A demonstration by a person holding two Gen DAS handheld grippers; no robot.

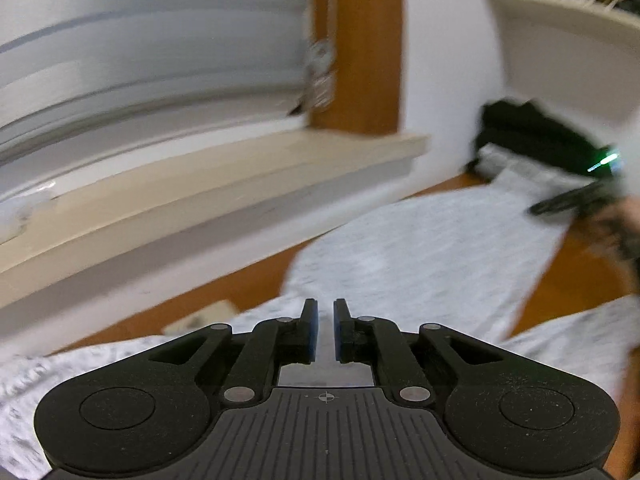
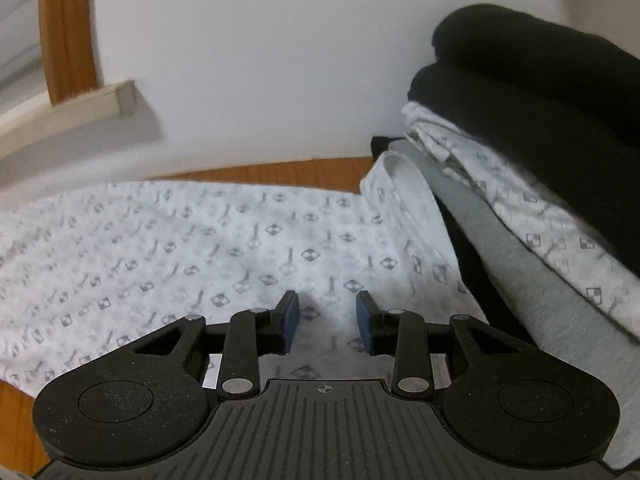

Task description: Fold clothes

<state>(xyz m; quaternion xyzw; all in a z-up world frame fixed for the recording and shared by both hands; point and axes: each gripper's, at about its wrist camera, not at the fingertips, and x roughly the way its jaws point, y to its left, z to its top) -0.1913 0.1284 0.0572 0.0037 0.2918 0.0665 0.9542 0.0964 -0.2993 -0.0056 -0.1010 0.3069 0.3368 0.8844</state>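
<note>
Leftmost, the left gripper (image 1: 325,322) hangs over a white printed cotton garment (image 1: 420,248) spread on the brown wooden tabletop (image 1: 248,284), jaws a sliver apart, with nothing visibly pinched. Right of it, the right gripper (image 2: 328,320) stands partly open and empty over the same cloth, beside a stack of folded black, white and grey clothes (image 2: 520,168). Probably a fold is starting; next, each needs an edge. Motion blur hides the left view's detail.

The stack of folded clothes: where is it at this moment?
In the right wrist view the stack of folded clothes sits at the right, against the white wall, beside the spread patterned garment.
</note>
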